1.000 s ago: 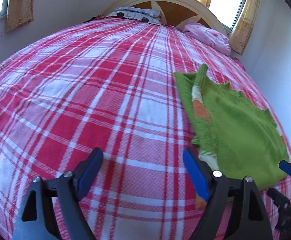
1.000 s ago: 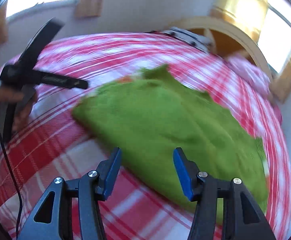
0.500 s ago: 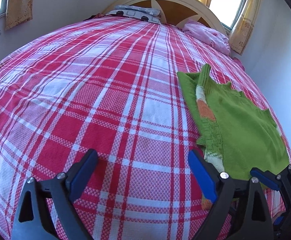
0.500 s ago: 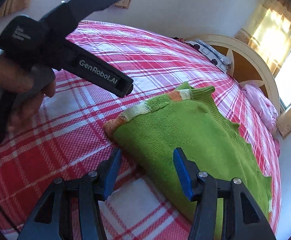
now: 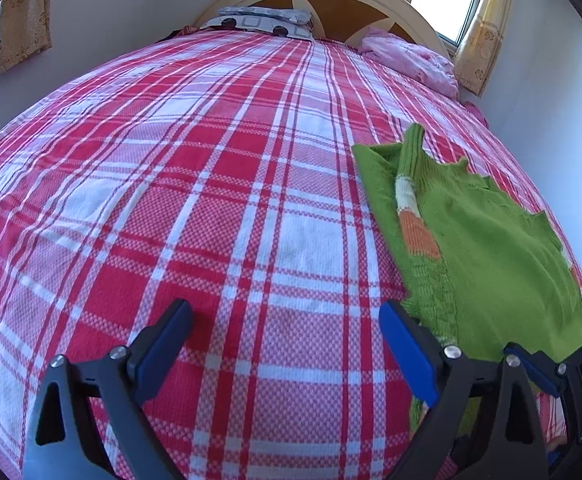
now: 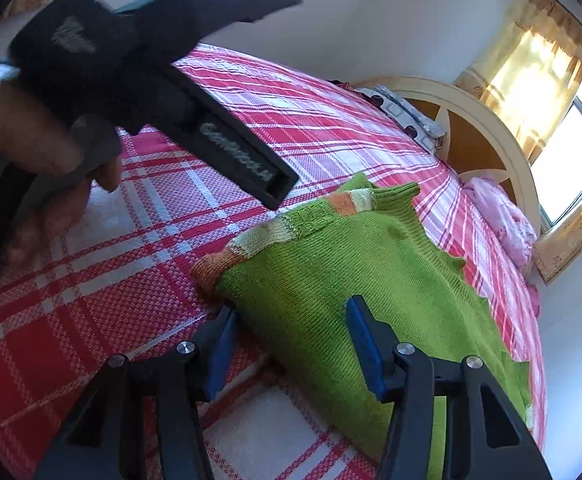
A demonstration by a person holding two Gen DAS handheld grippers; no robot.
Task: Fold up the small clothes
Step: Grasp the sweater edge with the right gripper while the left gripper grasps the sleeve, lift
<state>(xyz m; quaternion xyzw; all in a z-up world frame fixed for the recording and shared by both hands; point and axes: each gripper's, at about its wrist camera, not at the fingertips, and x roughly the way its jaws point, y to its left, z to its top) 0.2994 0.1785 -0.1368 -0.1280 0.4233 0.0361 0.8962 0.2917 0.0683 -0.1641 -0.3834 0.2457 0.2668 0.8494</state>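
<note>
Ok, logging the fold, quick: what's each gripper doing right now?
Left gripper: open, just widened, nothing between.
Right gripper: open, astride the green sweater edge, closing slightly.

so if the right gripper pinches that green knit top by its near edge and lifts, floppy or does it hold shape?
Probably floppy: the green knit top lies limp in soft layers on the plaid bedspread. Likely light, being thin knit. It may drag rather than slide, since both fabrics look textured.
</note>
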